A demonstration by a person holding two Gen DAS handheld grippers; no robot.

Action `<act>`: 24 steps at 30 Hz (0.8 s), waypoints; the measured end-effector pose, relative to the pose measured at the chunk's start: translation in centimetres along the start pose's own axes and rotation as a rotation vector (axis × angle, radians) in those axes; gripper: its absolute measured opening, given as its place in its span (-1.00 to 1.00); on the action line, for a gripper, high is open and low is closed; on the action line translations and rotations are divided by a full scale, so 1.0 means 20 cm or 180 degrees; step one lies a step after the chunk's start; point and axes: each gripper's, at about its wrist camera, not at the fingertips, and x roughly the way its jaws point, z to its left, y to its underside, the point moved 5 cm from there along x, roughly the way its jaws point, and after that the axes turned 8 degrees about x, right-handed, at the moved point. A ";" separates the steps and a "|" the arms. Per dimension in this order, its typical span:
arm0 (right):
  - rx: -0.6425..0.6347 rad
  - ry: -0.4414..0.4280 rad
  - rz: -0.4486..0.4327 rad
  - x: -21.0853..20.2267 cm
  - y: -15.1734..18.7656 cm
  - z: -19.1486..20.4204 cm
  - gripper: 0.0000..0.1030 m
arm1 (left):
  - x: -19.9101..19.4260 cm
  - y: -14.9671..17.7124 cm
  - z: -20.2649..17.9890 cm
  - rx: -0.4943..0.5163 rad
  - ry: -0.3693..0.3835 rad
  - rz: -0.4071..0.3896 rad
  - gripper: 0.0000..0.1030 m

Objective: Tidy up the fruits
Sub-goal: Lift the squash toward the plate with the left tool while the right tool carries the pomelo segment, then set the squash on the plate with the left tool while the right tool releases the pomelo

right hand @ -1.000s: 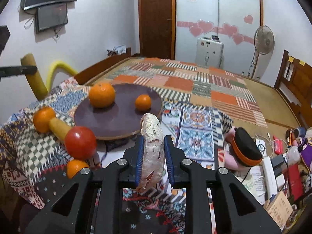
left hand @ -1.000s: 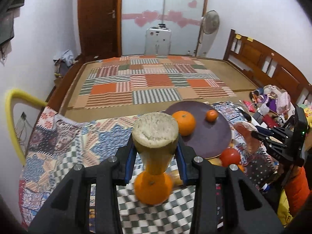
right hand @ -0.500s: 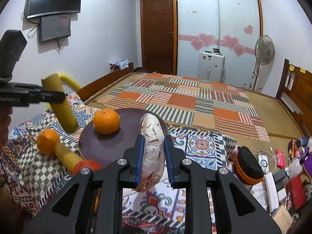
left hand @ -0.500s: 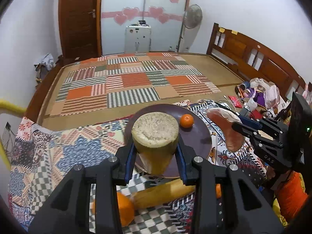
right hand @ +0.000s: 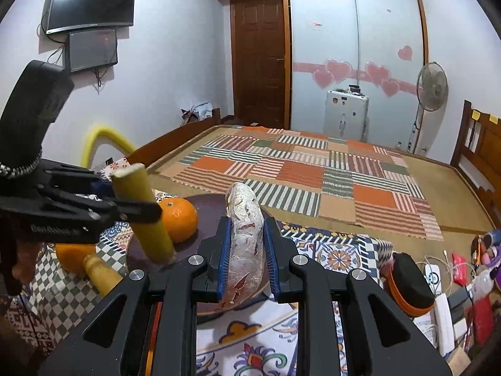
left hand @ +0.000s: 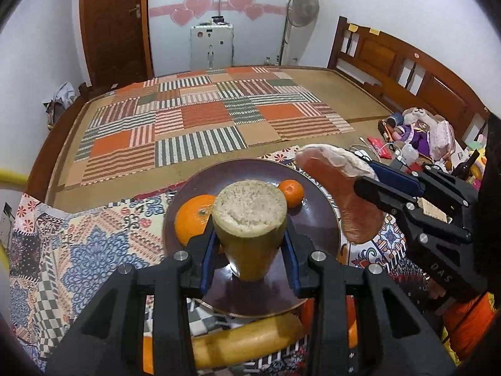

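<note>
A bedroom lies ahead of us, with a striped patchwork mat [left hand: 203, 125] on the floor and, nearer, a table under a patterned cloth [left hand: 78, 235]. On it we see one dark round plate [left hand: 316, 219].

Our left gripper [left hand: 249, 244] has its fingers [left hand: 206, 250] closed on one yellow-green cane piece [left hand: 250, 235], held upright with its pale cut end toward the camera and its lower end over the plate. Whether that end touches the plate we cannot tell. Just beyond the left fingers we count two oranges on the plate: one large orange [left hand: 192, 219] partly behind the cane piece, and one small orange [left hand: 291, 192] farther off to the right.

Our right gripper [right hand: 247, 257] clamps one flat reddish slice [right hand: 244, 244], edge-on between the fingers [right hand: 224, 257] and wrapped in clear film. In the left view it hangs over the plate's right rim.

Below the left fingers, off the plate, lies a second cane piece [left hand: 244, 341] with one more orange [right hand: 73, 255] at its end. So we count two cane pieces, three clearly seen oranges and one slice.
</note>
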 end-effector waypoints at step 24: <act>-0.0003 -0.0169 0.0362 0.26 -0.02 -0.01 -0.62 | 0.22 -0.15 0.06 -0.0281 0.0120 0.0075 -0.27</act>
